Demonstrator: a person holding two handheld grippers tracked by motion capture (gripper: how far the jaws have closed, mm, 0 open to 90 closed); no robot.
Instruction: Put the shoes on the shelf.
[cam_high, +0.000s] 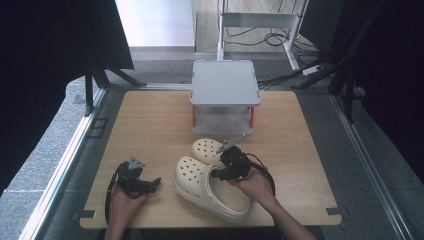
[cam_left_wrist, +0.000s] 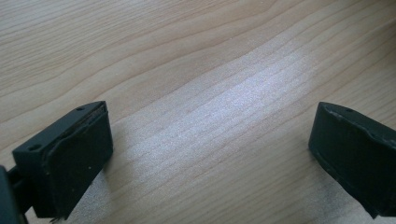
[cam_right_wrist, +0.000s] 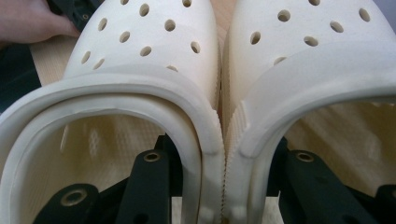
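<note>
Between the clogs (cam_right_wrist: 219, 116), right hand-held gripper (cam_right_wrist: 223, 186) pinching both inner walls together

two clogs (cam_high: 212, 182) sit side by side, inner walls touching, on the table (cam_high: 150, 125) approx. at its near-centre; the right gripper (cam_high: 220, 172) reaches in from their right w/ one jaw inside each clog, pinching the two touching walls between them (seen in the right gripper view, the pair (cam_right_wrist: 219, 93) runs away from the jaws, toes far end). behind the clogs, toward the far edge, stands a small shelf unit (cam_high: 225, 90). the left gripper (cam_high: 150, 184) rests on the table left of the clogs, apart from them, nothing btw. its jaws.
</note>
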